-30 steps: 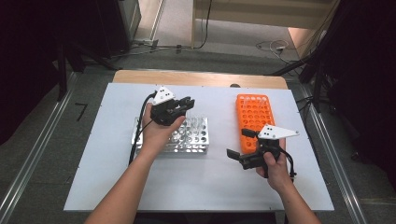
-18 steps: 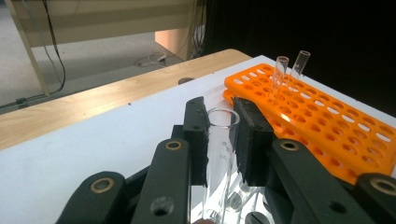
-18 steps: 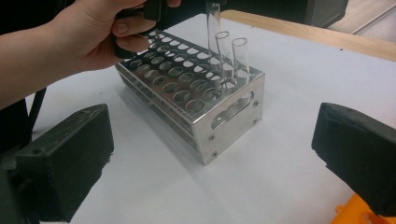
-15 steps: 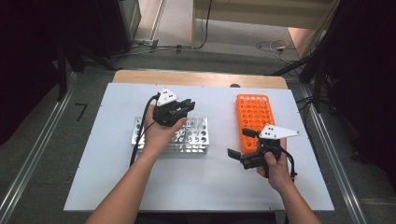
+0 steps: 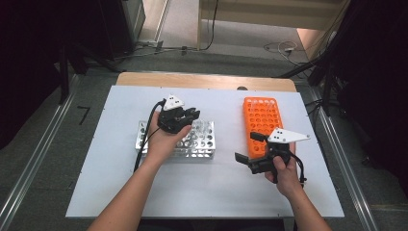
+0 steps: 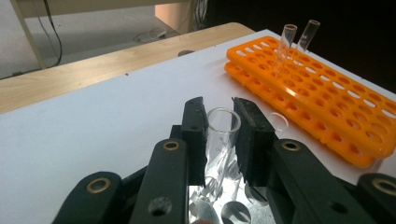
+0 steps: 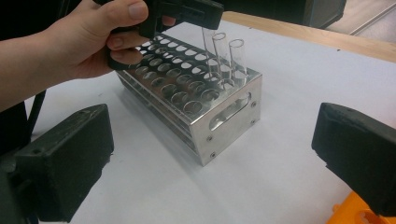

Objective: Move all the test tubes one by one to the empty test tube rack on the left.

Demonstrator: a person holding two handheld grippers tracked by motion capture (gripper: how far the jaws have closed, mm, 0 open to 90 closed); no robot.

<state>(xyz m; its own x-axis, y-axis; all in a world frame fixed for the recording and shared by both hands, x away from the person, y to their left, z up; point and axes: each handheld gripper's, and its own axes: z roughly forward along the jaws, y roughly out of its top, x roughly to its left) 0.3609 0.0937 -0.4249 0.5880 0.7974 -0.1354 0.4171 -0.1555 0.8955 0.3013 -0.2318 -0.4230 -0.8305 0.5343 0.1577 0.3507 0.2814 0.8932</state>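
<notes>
The clear glass test tube point(image 6: 220, 140) stands upright between the pads of the left claw point(image 6: 219, 122), which is clamped on it just below the rim, its lower end in a hole near the far corner of the shiny metal tube rack point(image 7: 196, 100). The step in hand looks like drawing it out. To do that well, I judge the lift should go straight up along the tube's axis, with no tilt, until the bottom is free of the holes, and only then travel sideways toward the orange plastic rack point(image 5: 262, 122). The grip should stay light enough not to crack the glass.

The right claw point(image 7: 210, 154) hangs wide apart and empty, low over the white desk point(image 5: 226, 192), facing the metal rack.

Counted: three glass tubes at the metal rack, the gripped one included; two more tubes point(image 6: 294, 39) in the orange rack; two racks; two claws.
</notes>
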